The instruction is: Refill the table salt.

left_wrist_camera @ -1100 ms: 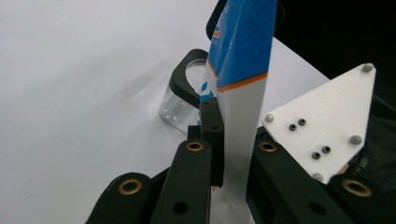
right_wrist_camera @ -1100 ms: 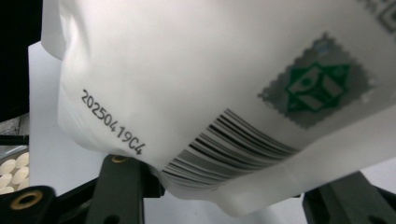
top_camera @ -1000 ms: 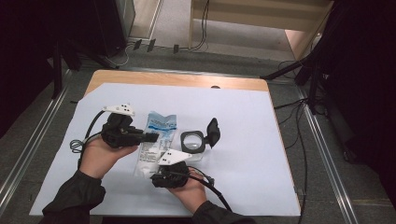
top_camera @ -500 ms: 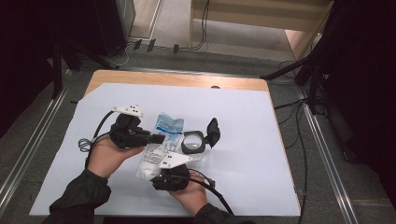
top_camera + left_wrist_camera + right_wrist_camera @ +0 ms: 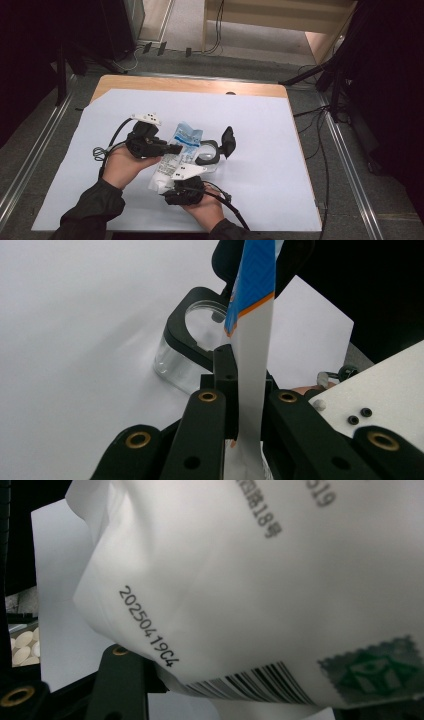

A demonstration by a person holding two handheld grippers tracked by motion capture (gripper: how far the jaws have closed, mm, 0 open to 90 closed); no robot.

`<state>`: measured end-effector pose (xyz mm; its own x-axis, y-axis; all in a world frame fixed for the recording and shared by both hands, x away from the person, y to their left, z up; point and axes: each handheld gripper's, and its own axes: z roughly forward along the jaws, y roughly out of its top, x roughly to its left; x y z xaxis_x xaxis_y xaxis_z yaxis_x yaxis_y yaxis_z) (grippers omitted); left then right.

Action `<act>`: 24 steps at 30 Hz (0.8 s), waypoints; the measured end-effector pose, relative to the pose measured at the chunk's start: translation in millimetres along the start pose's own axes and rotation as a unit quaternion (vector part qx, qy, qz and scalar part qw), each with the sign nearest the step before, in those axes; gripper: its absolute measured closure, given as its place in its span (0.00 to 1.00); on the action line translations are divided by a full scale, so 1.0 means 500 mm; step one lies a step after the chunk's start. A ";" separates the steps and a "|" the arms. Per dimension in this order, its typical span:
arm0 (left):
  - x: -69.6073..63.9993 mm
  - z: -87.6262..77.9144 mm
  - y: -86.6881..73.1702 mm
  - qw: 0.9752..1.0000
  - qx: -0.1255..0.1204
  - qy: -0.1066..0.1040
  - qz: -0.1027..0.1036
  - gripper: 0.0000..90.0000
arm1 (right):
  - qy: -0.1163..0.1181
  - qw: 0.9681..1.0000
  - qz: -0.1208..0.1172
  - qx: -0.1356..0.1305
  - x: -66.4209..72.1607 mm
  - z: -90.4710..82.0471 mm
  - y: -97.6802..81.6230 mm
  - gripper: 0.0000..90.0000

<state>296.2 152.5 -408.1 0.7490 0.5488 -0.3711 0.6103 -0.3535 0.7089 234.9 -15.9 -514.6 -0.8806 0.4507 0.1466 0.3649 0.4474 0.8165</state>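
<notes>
Evidently both tools share the packet (image 5: 181, 152): left gripper (image 5: 172, 148) pinches its edge flat, right gripper (image 5: 187, 176) clamps its lower end, stretching it between them, probably for tearing.

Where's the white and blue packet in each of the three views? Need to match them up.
High view: packet at centre, between both grippers.
Left gripper view: edge-on, pinched by the shut left gripper.
Right gripper view: printed white back up close.
Shared landmark: clear container with black lid, seen in the first two.

packet (image 5: 181, 147): white, blue diamond pattern | container (image 5: 207, 156): clear, black lid | table sheet (image 5: 260, 130): white
</notes>
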 end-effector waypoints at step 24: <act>0.003 0.020 0.001 1.000 0.007 -0.018 -0.005 0.94 | 0.015 0.999 0.032 -0.027 0.010 -0.007 -0.001 0.60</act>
<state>300.1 145.5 -414.5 0.7510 0.5258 -0.3995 0.6216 -0.3587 0.6964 229.5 -16.4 -512.3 -0.8645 0.4538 0.2161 0.4053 0.3749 0.8338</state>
